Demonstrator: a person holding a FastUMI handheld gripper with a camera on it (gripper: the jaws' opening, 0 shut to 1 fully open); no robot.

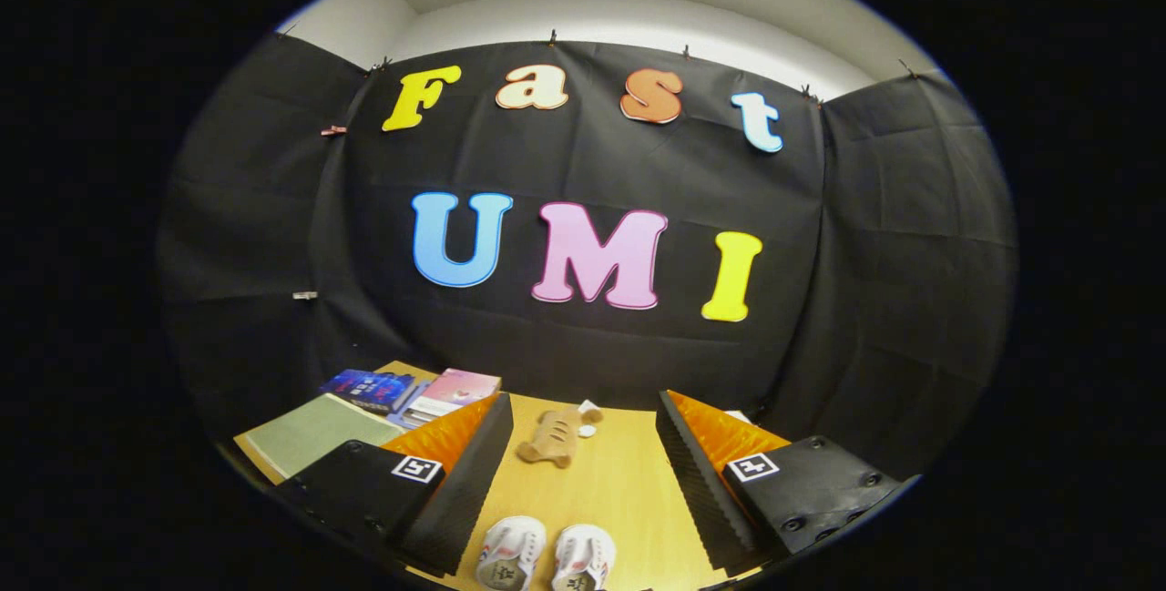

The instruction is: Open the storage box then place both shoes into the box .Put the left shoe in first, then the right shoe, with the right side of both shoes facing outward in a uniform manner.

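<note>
Two small white shoes stand side by side on the wooden table point(619, 482), toes pointing away from me: the left shoe point(510, 553) and the right shoe point(583, 558). They lie low between my two fingers, close in. My gripper point(583, 473) is open wide and held above the table, with nothing between its fingers point(465, 482). The storage box cannot be made out from here.
A tan plush toy point(552, 436) lies on the table beyond the shoes, with a small white object beside it. Left of the fingers lie a green folder point(310, 432) and several books point(414, 391) near the black cloth wall.
</note>
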